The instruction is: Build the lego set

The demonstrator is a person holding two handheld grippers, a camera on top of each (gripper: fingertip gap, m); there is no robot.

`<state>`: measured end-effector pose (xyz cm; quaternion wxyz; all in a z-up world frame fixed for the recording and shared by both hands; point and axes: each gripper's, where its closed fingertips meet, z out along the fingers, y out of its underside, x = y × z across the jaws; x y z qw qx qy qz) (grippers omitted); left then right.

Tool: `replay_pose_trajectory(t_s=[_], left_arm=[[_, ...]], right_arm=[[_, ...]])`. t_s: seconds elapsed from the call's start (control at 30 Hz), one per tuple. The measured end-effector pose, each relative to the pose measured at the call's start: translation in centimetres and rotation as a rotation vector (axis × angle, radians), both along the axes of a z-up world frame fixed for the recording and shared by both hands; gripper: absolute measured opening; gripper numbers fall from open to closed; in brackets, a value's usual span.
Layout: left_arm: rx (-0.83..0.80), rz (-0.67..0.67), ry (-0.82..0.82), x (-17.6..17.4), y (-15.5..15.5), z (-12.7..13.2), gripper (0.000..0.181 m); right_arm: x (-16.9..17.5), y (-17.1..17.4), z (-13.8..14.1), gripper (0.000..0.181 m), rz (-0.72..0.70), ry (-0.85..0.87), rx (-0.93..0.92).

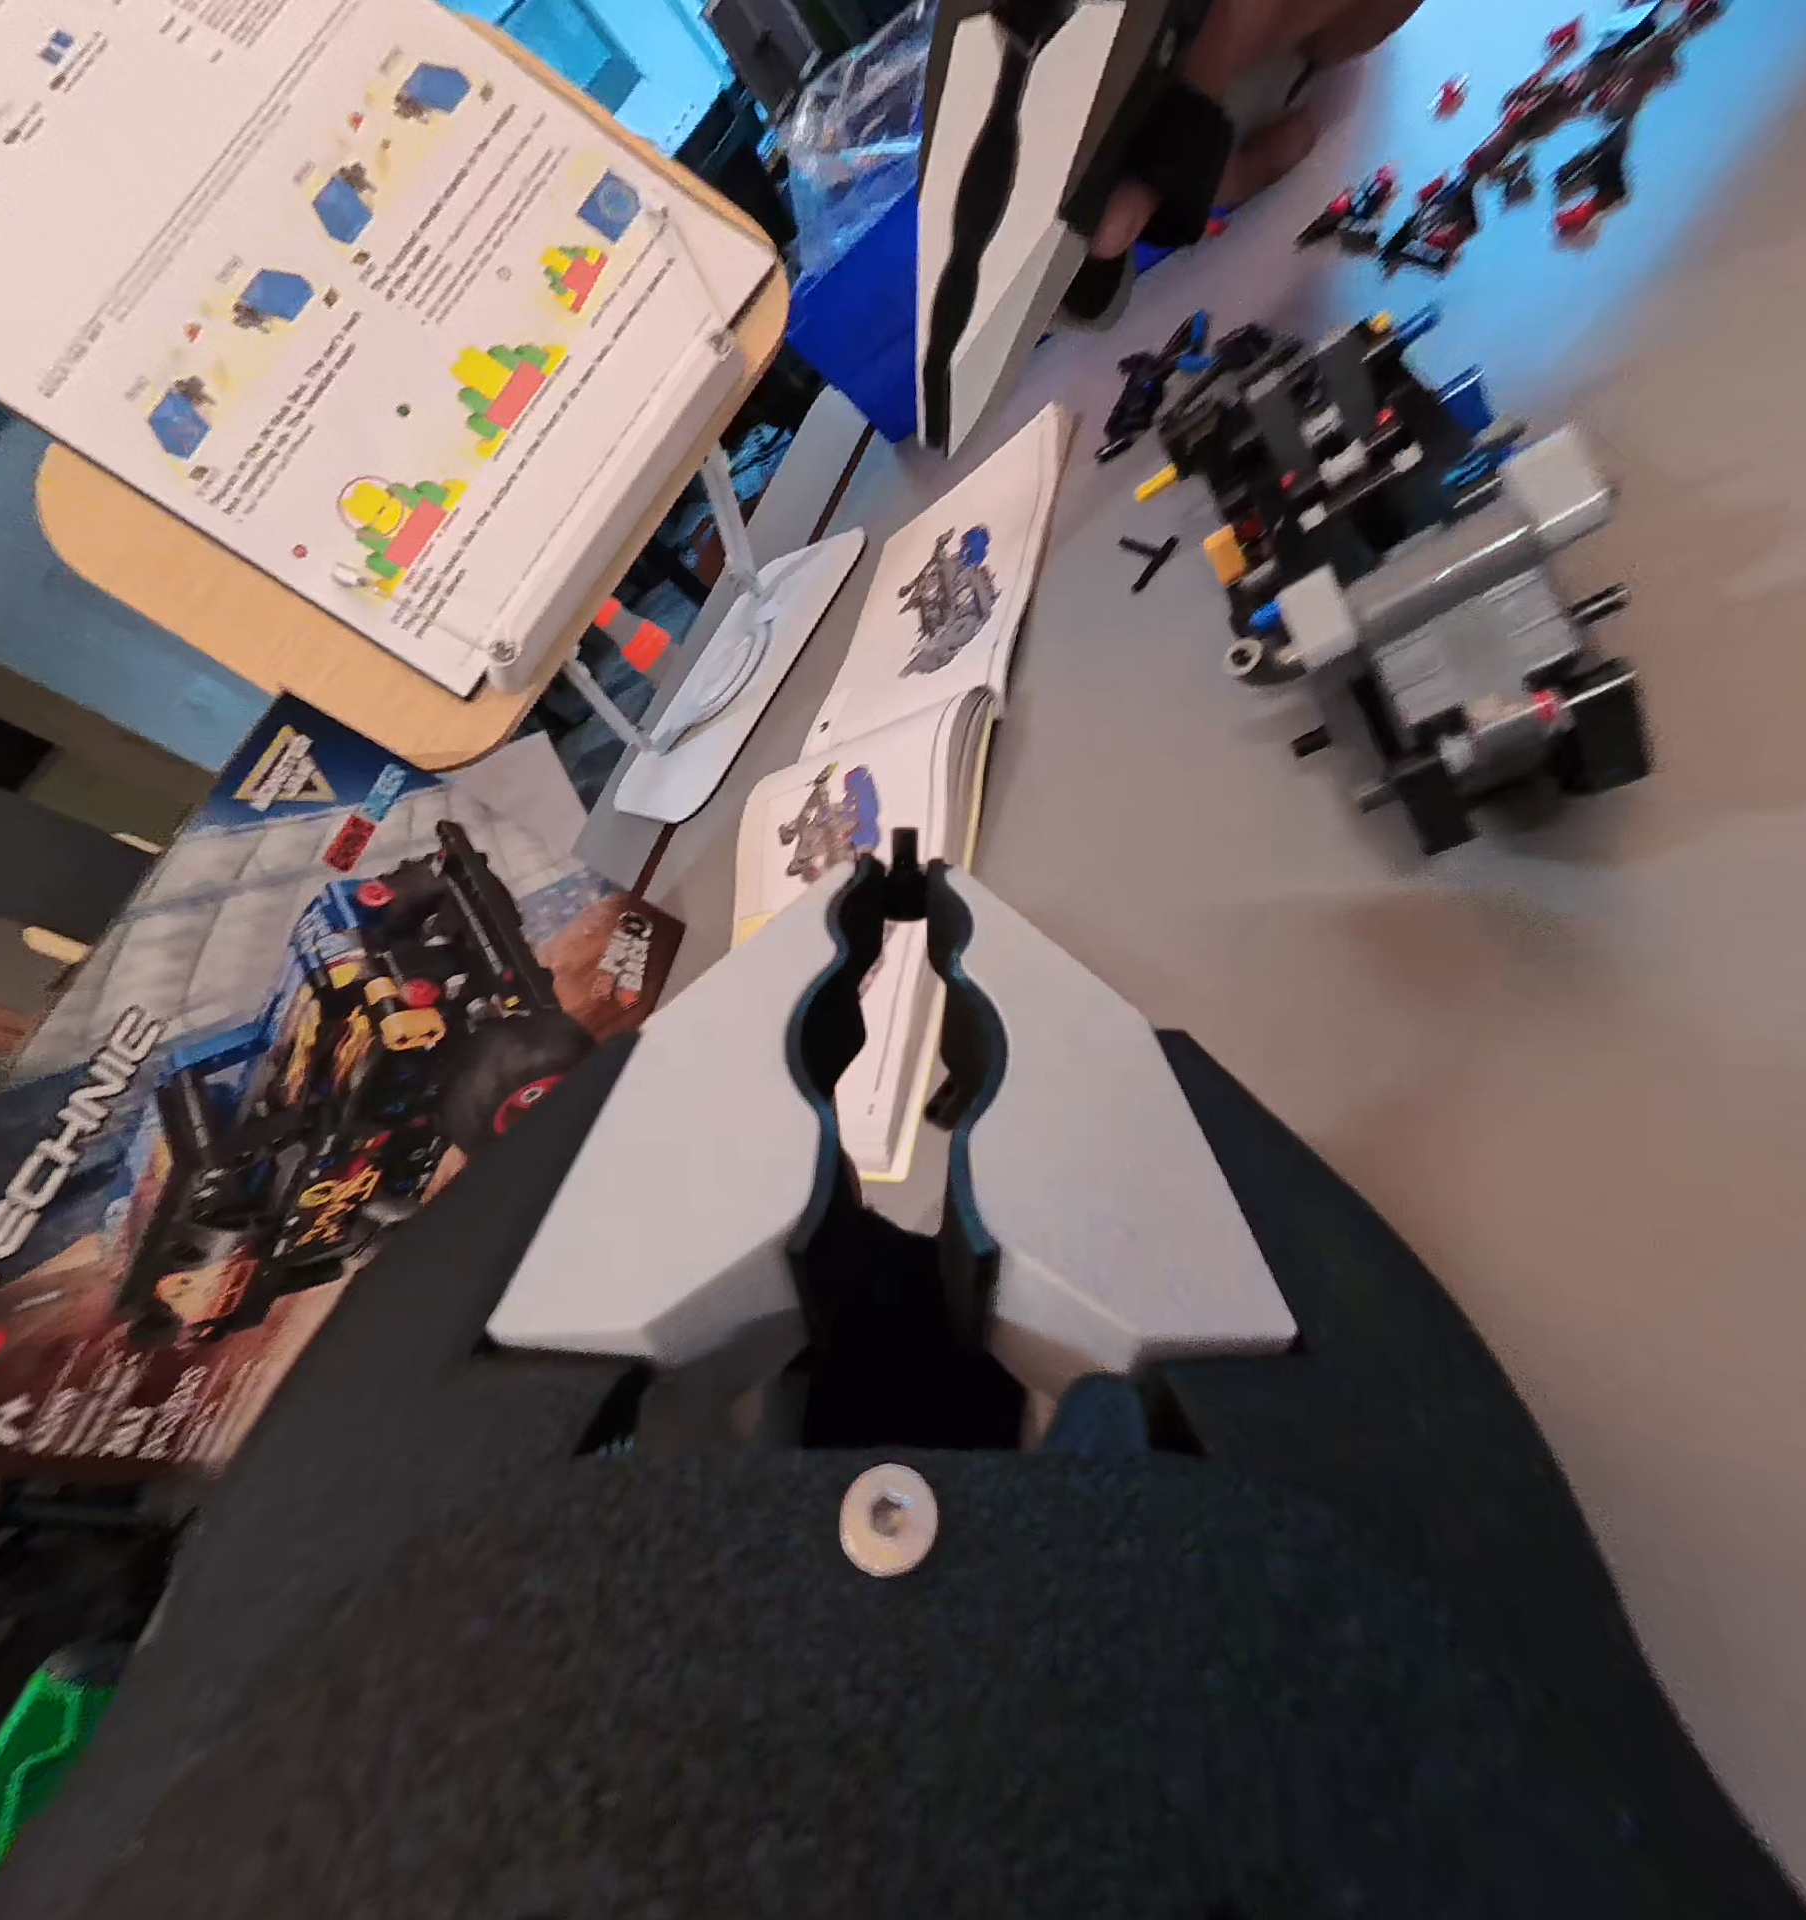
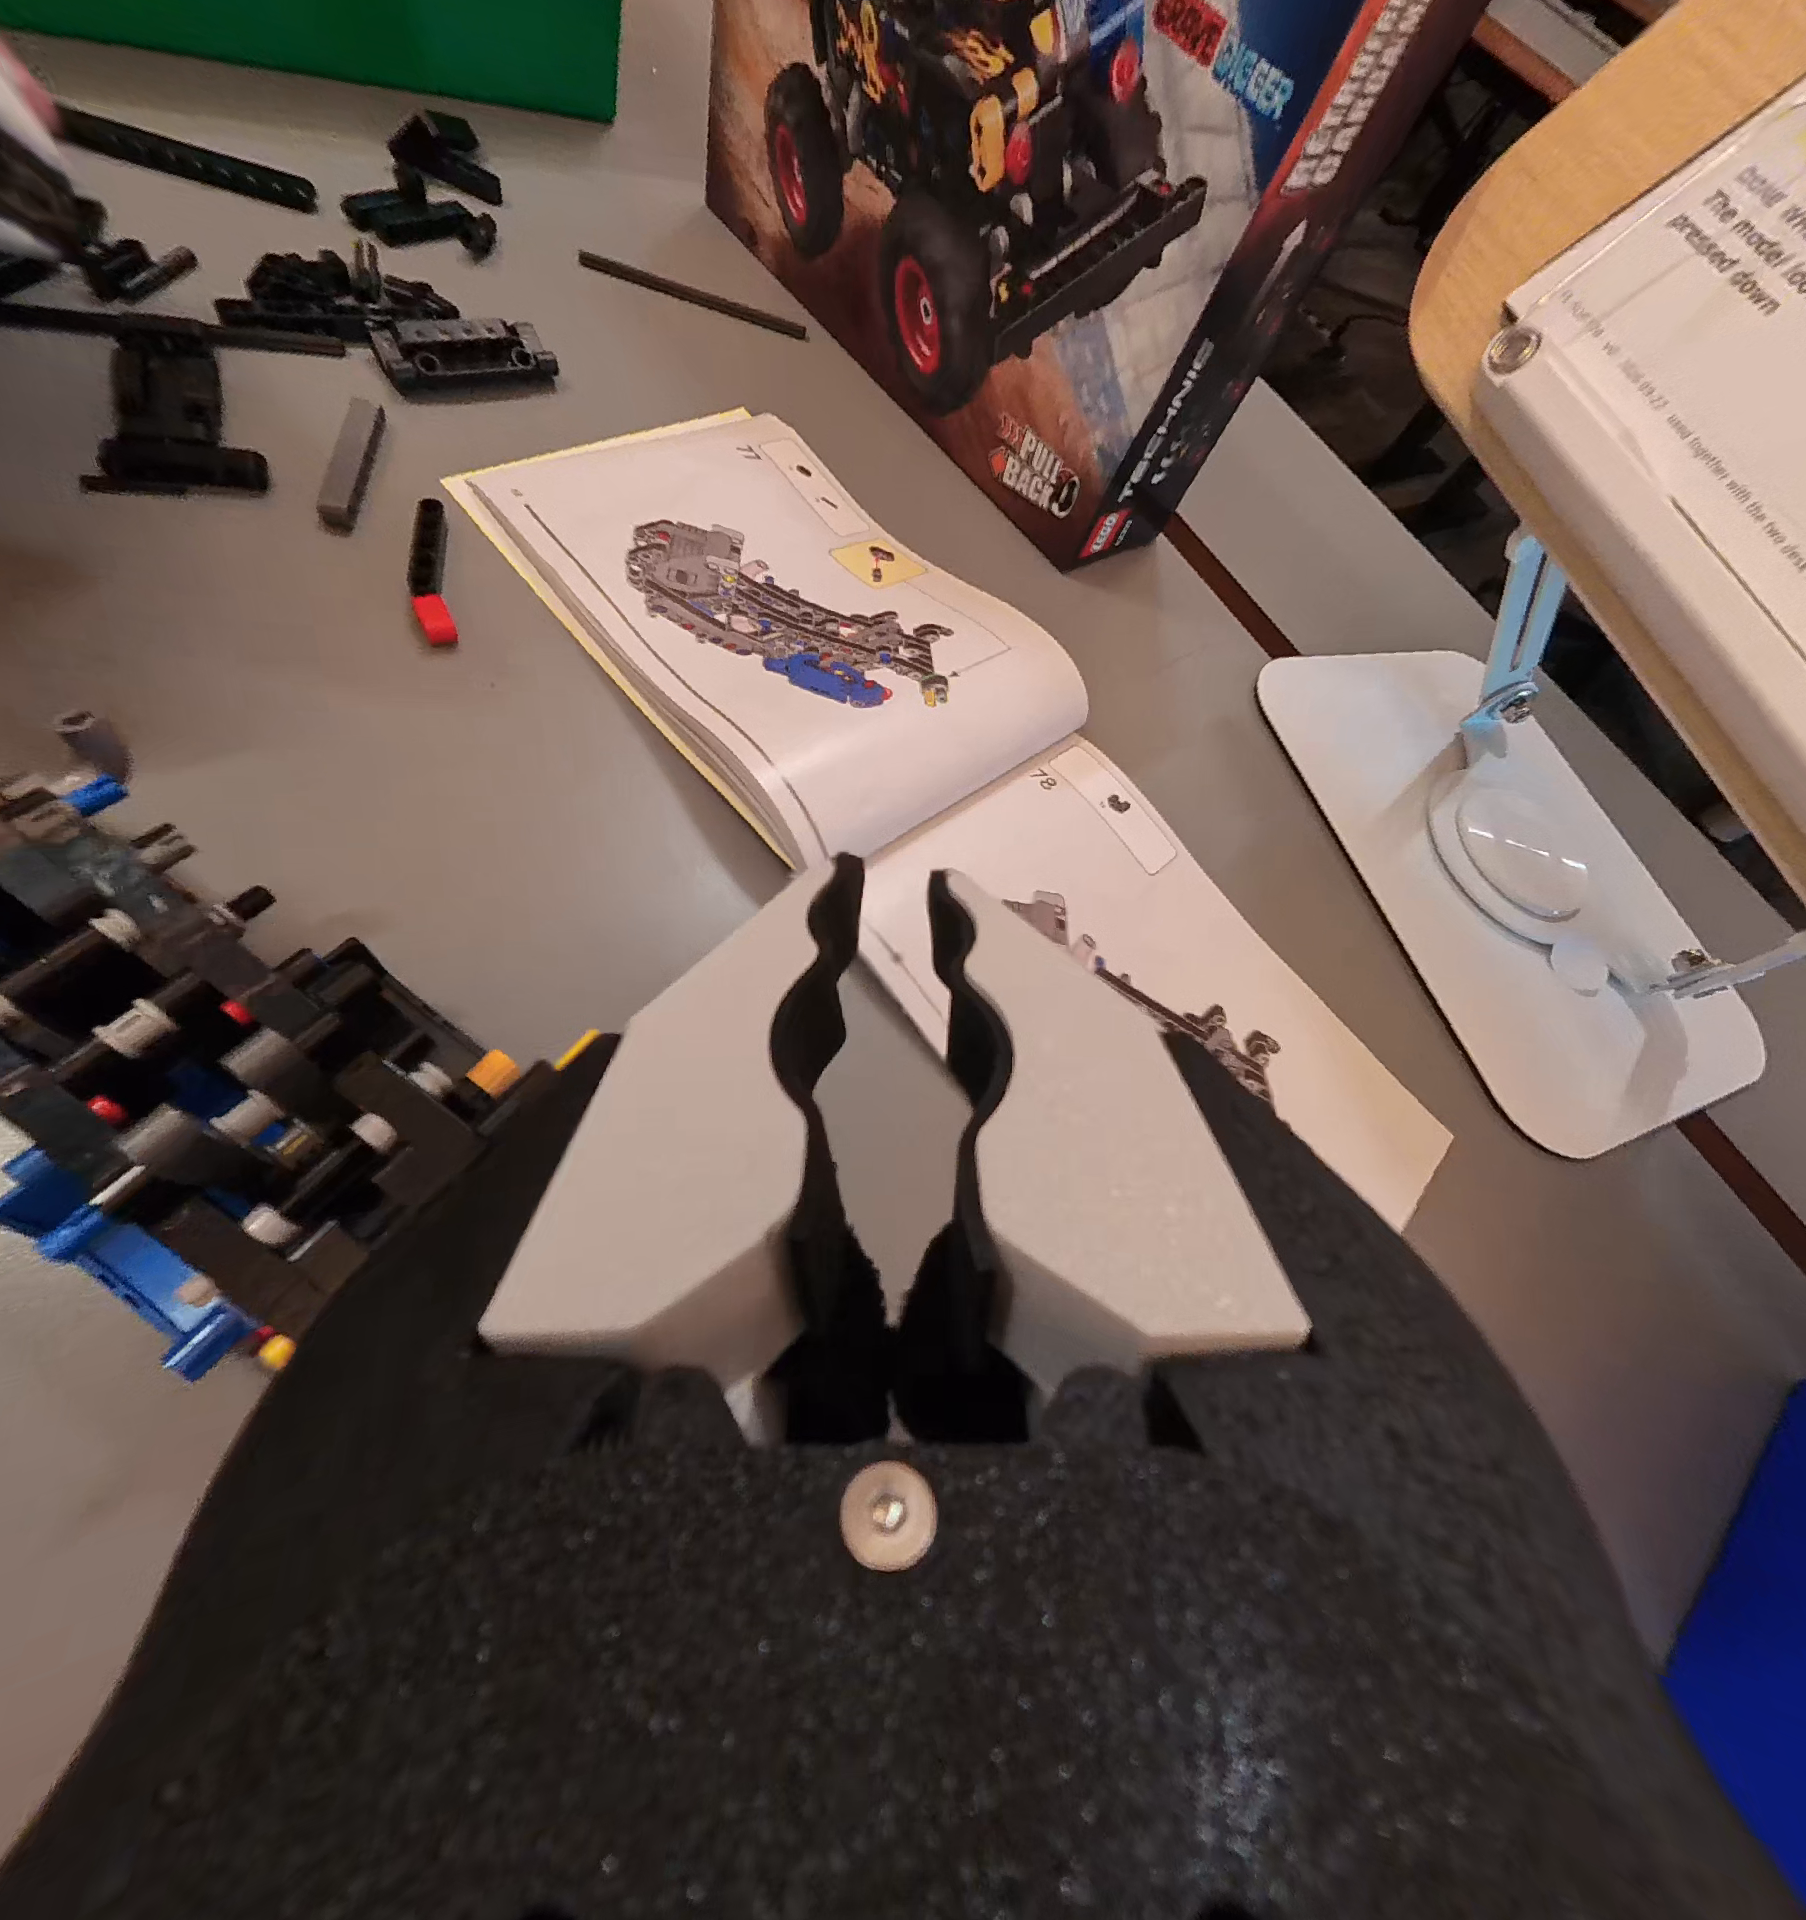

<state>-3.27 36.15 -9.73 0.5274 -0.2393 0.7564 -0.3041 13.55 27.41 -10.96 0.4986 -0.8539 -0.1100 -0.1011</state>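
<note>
Tongs first: your left gripper (image 1: 904, 883) pinches a small black pin (image 1: 903, 854) at its tips above the open instruction booklet (image 2: 805, 623), while your right gripper (image 2: 894, 883) hangs empty, jaws parted, over the same pages. The half-built model (image 1: 1398, 582) sits on the grey table (image 2: 463, 790) just beside the booklet, loose black parts (image 2: 286, 301) scattered beyond it, the set's box (image 2: 1034, 260) standing behind.

The small black piece (image 1: 901, 871) pinched at the left gripper (image 1: 901, 883) tips is too small to identify. The half-built model (image 2: 151, 1091) runs off the right wrist view's left edge, and the set's box (image 2: 1034, 239) is cut by the top edge. Loose red-and-black parts (image 1: 1501, 156) are smeared by blur.
</note>
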Motion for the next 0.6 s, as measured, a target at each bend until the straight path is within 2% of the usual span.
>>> replay_pose_trajectory(t_s=[0.03,0.2,0.33,0.4,0.47,0.6], left_arm=[[-0.02,-0.02,0.008,-0.1,-0.6,0.1,0.006],[-0.097,-0.107,0.016,-0.4,-3.6,0.5,0.006],[-0.049,-0.115,0.01,-0.3,-4.8,0.1,0.006],[-0.062,-0.12,0.019,-0.2,-5.2,-0.1,0.006],[-0.071,-0.129,0.023,-0.2,-5.4,-0.2,0.006],[-0.107,-0.164,0.009,-0.6,-6.0,0.7,0.006]], right_arm=[[-0.4,0.0,0.1,0.012,0.013,0.01,0.0],[-1.9,0.2,-0.2,0.012,0.062,0.004,0.003],[-0.8,-0.2,-0.8,0.011,0.045,-0.079,-0.038],[-0.4,-0.7,-0.6,0.01,0.048,-0.054,-0.042],[-2.4,-1.9,-1.1,0.013,0.2,0.047,-0.089],[-5.6,-5.1,-1.5,0.049,0.477,0.212,-0.155]])
